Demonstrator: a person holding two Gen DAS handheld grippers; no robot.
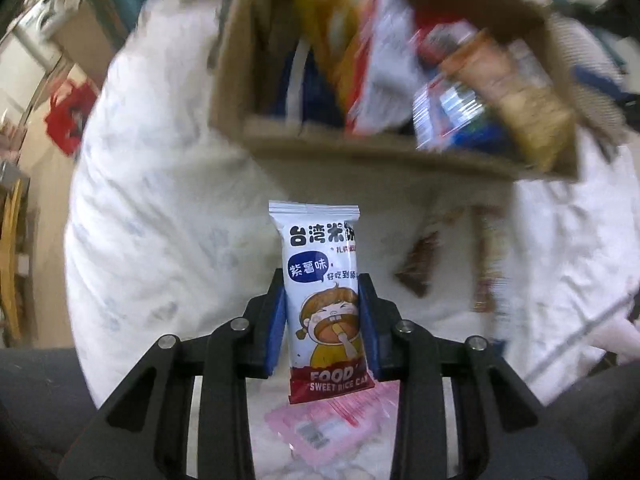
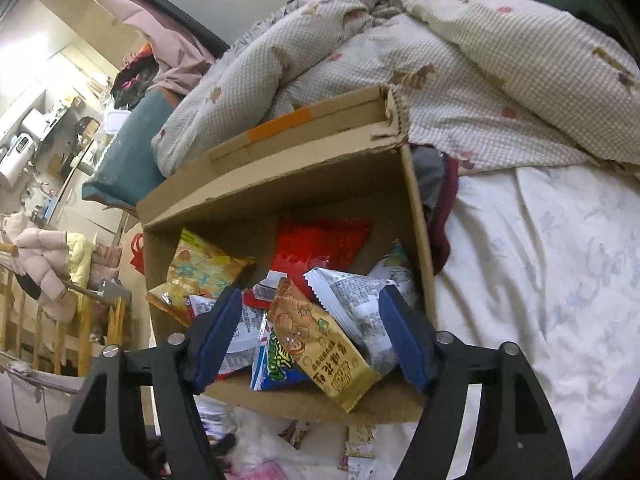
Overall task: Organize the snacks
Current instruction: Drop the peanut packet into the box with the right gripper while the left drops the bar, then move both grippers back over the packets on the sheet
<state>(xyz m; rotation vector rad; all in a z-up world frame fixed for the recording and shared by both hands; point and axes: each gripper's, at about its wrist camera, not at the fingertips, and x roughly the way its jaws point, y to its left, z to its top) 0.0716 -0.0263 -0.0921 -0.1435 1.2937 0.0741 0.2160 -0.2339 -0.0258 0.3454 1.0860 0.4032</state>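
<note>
cardboard box (image 1: pixel 360 148) snacks blurred, pink packet (image 1: pixel 332 424) half-hidden

Snack packets (image 2: pixel 320 332) in the cardboard box (image 2: pixel 280 176) on the bed sheet (image 2: pixel 540 280), quilt (image 2: pixel 440 60) behind the box.

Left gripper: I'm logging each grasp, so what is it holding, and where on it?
The left gripper is shut on a rice cake packet, pads pinching its two long side edges along the lower half.

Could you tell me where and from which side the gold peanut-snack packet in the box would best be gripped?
Grip the gold packet across its flat middle, coming from above with the open right gripper. It lies slanted on top of the pile in the cardboard box, and its lower end overhangs the near wall.
</note>
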